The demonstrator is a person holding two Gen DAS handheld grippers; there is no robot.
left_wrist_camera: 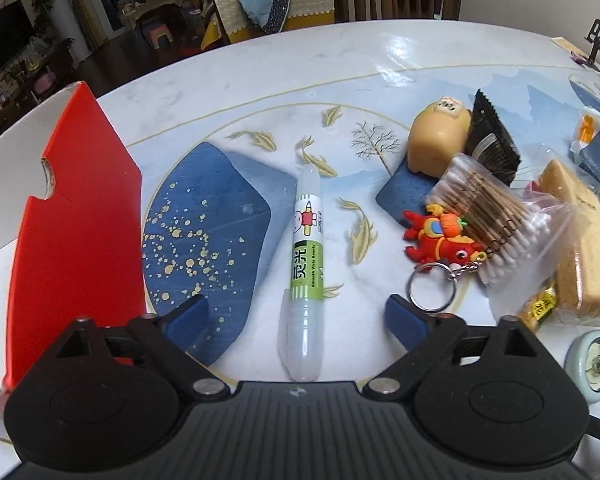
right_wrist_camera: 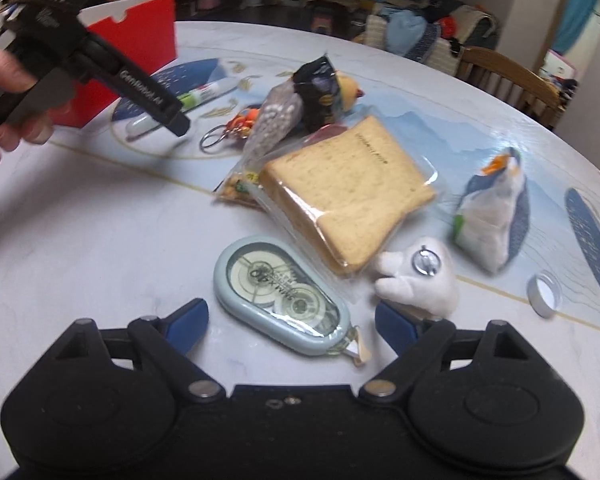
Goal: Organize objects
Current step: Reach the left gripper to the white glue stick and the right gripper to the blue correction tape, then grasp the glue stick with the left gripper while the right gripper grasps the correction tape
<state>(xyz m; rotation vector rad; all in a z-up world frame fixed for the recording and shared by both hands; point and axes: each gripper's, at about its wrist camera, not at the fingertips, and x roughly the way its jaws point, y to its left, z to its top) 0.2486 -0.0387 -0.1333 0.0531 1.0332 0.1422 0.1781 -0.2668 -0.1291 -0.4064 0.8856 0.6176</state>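
**Hovering over two items, jaws spread**

Left gripper straddles the green-labelled pen tube lying on the table, pads apart from it, red box just left. Right gripper released, straddling the correction tape dispenser near the wrapped bread.

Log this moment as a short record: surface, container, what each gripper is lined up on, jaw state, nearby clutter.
surface: round patterned table
container: red box, at the table's left edge
left gripper: open, straddling the green-labelled pen, not pressing it
right gripper: open, around the correction tape, not touching
clutter: red keychain, cotton swabs bag, wrapped bread, white plush
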